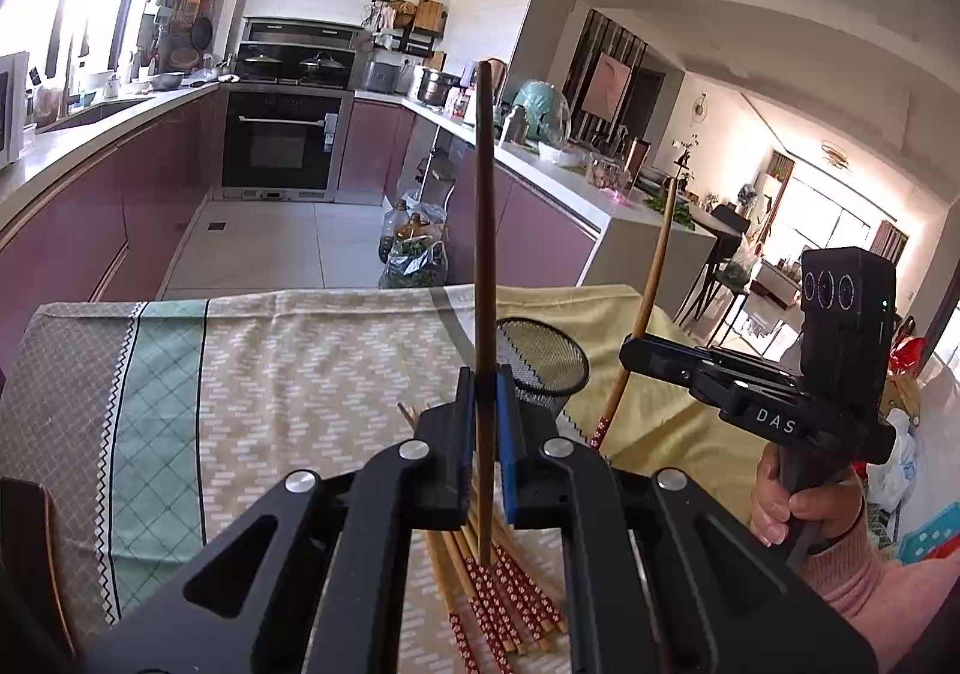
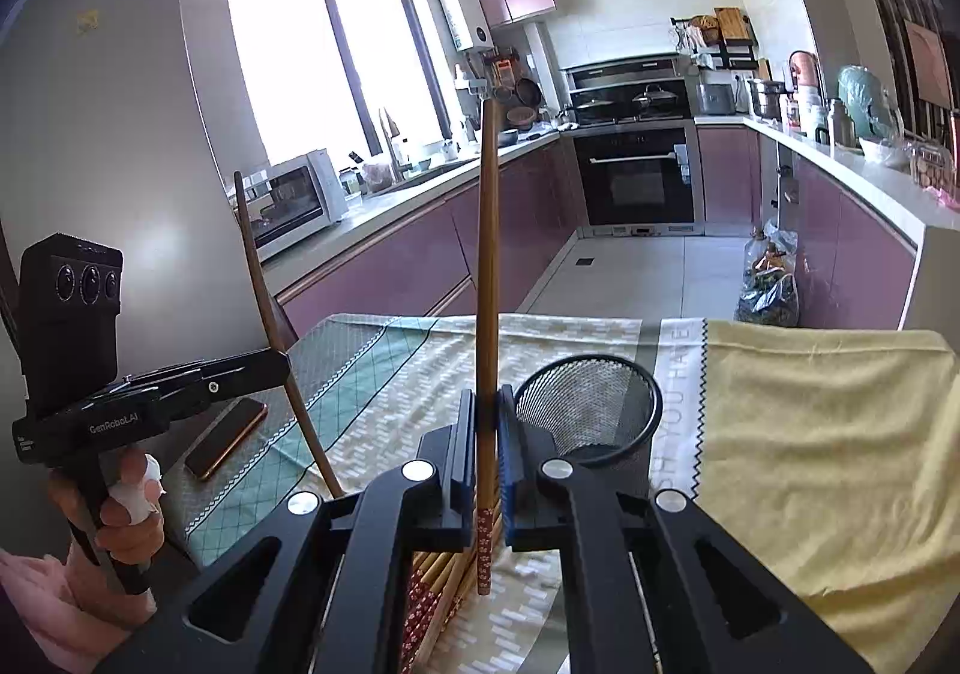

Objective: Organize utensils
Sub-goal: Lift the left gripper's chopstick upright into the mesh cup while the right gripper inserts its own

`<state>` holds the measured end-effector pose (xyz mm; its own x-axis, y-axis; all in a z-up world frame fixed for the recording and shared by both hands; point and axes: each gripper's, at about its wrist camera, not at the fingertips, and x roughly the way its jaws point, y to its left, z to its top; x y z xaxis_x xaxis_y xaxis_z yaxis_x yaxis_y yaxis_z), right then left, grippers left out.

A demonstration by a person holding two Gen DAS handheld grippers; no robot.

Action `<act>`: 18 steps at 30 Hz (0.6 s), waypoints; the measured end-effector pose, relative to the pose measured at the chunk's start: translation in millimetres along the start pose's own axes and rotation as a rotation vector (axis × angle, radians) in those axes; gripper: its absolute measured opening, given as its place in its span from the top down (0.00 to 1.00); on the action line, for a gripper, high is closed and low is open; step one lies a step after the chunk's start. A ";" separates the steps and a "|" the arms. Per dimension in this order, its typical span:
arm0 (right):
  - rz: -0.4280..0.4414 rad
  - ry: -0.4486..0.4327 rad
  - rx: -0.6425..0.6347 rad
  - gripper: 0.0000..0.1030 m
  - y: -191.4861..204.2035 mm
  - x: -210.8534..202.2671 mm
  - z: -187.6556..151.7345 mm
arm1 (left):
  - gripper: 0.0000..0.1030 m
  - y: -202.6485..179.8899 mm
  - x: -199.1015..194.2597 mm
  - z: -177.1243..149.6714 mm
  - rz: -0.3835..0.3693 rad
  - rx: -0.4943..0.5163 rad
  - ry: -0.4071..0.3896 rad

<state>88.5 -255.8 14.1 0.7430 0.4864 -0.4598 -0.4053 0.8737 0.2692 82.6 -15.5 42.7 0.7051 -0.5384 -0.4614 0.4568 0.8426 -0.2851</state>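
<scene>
Two chopsticks are being held upright, one per gripper. The left gripper [image 1: 480, 404] is clamping a dark chopstick [image 1: 485, 254] low on its shaft; the right gripper [image 2: 487, 422] is clamping a lighter one [image 2: 489, 266] just above its red patterned end.

Handling, judged: light, stiff, thin, smooth wood that is likely pivoting or slipping between the pads; a mid-shaft grasp should be steadier.

The loose pile of chopsticks [image 1: 504, 596] is lying on the tabletop cloth [image 1: 270, 374]; roughly ten, exact count unclear.

One mesh cup [image 2: 591, 410] is standing just beyond, apparently empty. One phone [image 2: 227, 437] is lying to the left.
</scene>
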 end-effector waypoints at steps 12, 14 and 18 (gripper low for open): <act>-0.052 -0.132 -0.028 0.94 -20.7 -10.1 50.5 | 0.93 -29.5 24.6 75.8 -0.052 0.004 -0.132; -0.066 -0.142 -0.032 0.94 -24.0 -7.4 55.3 | 0.93 -33.5 33.3 83.3 -0.049 0.005 -0.142; -0.086 -0.126 -0.033 0.94 -30.9 7.5 59.5 | 0.93 -42.1 58.2 89.7 -0.029 0.020 -0.132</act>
<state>138.3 -279.9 52.7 0.8360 0.4058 -0.3694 -0.3530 0.9131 0.2042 153.1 -83.2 103.2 0.7559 -0.5605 -0.3383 0.4883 0.8269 -0.2791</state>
